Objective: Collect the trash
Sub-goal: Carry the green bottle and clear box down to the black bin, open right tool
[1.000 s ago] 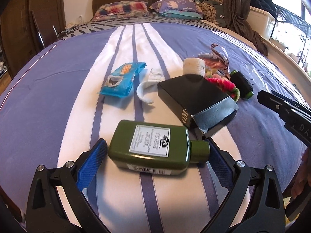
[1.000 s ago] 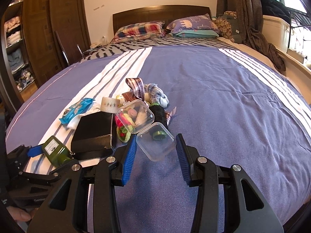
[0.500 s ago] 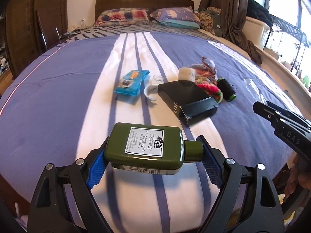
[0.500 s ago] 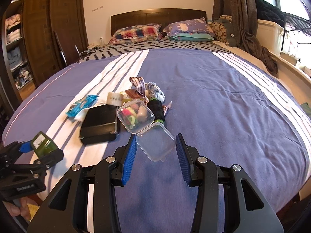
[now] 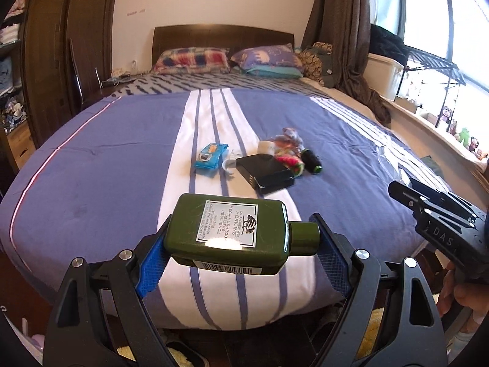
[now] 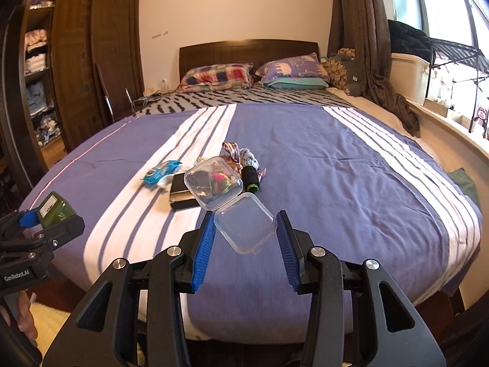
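Note:
A dark green bottle (image 5: 226, 232) with a white label lies crosswise in my left gripper (image 5: 241, 238), base against one blue pad and cap against the other, held in the air off the foot of the bed. The right wrist view shows the same bottle (image 6: 56, 209) and the left gripper (image 6: 50, 217) at the left edge. My right gripper (image 6: 244, 229) is shut on a clear hinged plastic box (image 6: 243, 223) whose other half stands open above it. In the left wrist view, the right gripper (image 5: 400, 189) shows at the right.
On the purple striped bedspread (image 5: 122, 153) lie a blue wrapper (image 5: 211, 159), a black box (image 5: 266, 172), a white tape roll (image 5: 265, 146), a black thread spool (image 5: 311, 160) and colourful bits (image 5: 290, 162). Wardrobe to the left, window shelf to the right. A hand (image 5: 458, 287) holds the right gripper's handle.
The left jaws closed on the green bottle that lay on the bed and lifted it. Both grippers drew back from the bed and rose; the right one kept the clear box.

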A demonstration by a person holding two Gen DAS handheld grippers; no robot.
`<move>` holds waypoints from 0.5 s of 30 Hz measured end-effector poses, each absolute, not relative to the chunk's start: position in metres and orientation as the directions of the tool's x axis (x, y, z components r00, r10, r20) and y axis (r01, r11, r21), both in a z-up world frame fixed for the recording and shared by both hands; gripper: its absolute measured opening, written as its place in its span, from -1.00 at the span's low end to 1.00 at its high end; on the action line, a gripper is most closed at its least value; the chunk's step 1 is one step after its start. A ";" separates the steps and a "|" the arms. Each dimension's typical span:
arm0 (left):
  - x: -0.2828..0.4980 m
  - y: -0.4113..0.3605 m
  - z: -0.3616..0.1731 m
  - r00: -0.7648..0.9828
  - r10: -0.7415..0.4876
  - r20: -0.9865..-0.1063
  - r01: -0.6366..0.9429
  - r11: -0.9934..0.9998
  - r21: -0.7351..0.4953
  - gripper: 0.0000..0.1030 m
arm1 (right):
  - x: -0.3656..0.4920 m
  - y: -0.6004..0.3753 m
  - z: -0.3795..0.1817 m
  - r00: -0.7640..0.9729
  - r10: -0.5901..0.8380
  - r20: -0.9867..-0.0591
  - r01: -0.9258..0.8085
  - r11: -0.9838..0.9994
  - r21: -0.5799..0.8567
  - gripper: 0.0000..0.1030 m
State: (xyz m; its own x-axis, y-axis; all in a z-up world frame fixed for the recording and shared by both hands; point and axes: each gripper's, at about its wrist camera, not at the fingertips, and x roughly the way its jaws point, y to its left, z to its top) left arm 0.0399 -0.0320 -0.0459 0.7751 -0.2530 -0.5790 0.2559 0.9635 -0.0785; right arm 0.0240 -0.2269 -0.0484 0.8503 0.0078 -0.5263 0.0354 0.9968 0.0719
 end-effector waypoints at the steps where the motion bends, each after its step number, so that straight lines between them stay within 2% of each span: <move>1: 0.033 -0.032 -0.045 0.779 -0.252 -0.575 0.255 0.964 -0.076 0.58 | 0.019 -0.226 -0.048 0.851 0.006 -0.525 0.036 0.997 0.069 -0.19; 8: -0.006 -0.032 -0.048 0.786 -0.258 -0.562 0.259 0.963 -0.079 0.58 | -0.017 -0.227 -0.051 0.853 -0.006 -0.523 0.045 0.997 0.062 -0.18; 15: -0.029 -0.033 -0.079 0.766 -0.272 -0.582 0.263 0.959 -0.101 0.58 | -0.041 -0.226 -0.076 0.831 -0.007 -0.556 0.045 0.998 0.055 -0.18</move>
